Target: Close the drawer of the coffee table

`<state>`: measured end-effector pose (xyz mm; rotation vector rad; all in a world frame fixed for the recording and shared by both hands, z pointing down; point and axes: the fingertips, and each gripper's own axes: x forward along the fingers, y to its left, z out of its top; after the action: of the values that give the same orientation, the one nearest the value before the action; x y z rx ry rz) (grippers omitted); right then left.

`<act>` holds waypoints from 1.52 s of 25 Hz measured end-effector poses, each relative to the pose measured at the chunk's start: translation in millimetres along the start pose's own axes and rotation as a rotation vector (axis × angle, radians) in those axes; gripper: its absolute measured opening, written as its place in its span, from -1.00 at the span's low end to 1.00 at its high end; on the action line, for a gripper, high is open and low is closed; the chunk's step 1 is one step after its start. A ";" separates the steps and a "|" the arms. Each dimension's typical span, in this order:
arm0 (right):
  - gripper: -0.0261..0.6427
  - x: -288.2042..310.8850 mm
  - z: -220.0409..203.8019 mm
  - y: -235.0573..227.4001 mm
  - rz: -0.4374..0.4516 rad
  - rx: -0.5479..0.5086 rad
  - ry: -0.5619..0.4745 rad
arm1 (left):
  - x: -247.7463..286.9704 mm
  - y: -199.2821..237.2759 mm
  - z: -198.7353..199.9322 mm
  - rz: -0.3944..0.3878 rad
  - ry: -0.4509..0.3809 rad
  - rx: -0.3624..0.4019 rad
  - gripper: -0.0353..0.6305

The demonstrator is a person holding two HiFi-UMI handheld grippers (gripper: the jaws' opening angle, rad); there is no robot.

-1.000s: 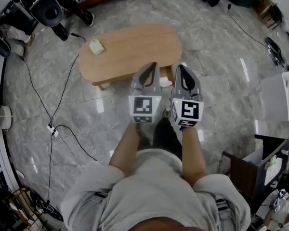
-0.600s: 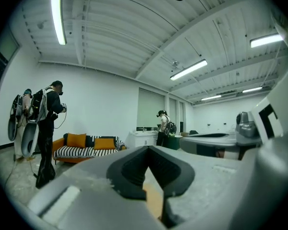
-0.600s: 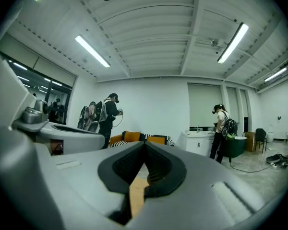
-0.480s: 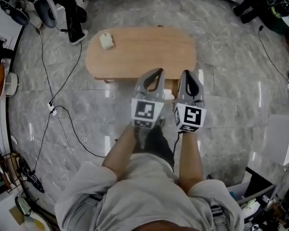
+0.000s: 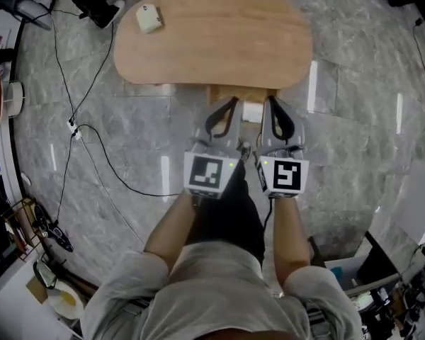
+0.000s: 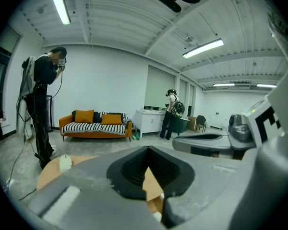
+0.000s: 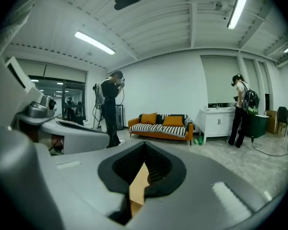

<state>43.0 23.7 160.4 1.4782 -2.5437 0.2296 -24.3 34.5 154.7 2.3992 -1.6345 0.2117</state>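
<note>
- The grey marble floor [image 5: 354,119] fills most of your head view, and you stand on it facing the table.
- An orange sofa [image 6: 97,124] with striped cushions stands against the far white wall, well beyond the table.
- The coffee table [image 5: 212,41], with its oval wooden top, lies straight ahead of you with its long side towards you.
- One person [image 6: 43,104] stands to the left of the sofa, and another [image 6: 170,114] stands at a white cabinet [image 6: 149,120] to its right.
- The drawer [image 5: 244,93] sticks out from under the table's near edge as a short wooden strip, so it is not yet pushed in. It sits just ahead of your two tools.
- Your left tongs [image 5: 229,103] are clenched with nothing in them. In the left gripper view the tips meet, and only the table's wood shows through the gap below them. They point at the left part of the drawer front, but you cannot tell from any view whether they touch it.
- Your right tongs [image 5: 272,101] are also clenched and empty, just beside the left pair and aimed at the right part of the drawer front.
- A black cable [image 5: 92,129] trails across the floor to your left.
- A small white object [image 5: 149,18] rests on the far left end of the tabletop, well apart from both tools.
</note>
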 end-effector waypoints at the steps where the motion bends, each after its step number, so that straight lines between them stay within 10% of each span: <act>1: -0.90 -2.5 -11.1 5.9 0.021 0.005 0.013 | -5.4 -0.1 -14.0 -0.005 0.016 -0.010 -0.83; 29: -0.90 19.1 -357.6 49.5 0.234 -0.165 0.530 | -1.3 45.7 -422.3 -0.095 0.753 0.135 -0.83; 35: -0.90 9.6 -422.1 30.6 0.278 -0.285 0.633 | -2.7 60.8 -482.4 -0.162 0.909 0.548 -0.83; 38: -0.90 0.4 -447.6 11.8 0.284 -0.363 0.676 | -5.9 71.9 -505.3 -0.179 0.969 0.634 -0.83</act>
<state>71.0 131.1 594.2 0.7348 -2.0765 0.2390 -88.2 150.6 647.6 2.1456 -0.9430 1.7361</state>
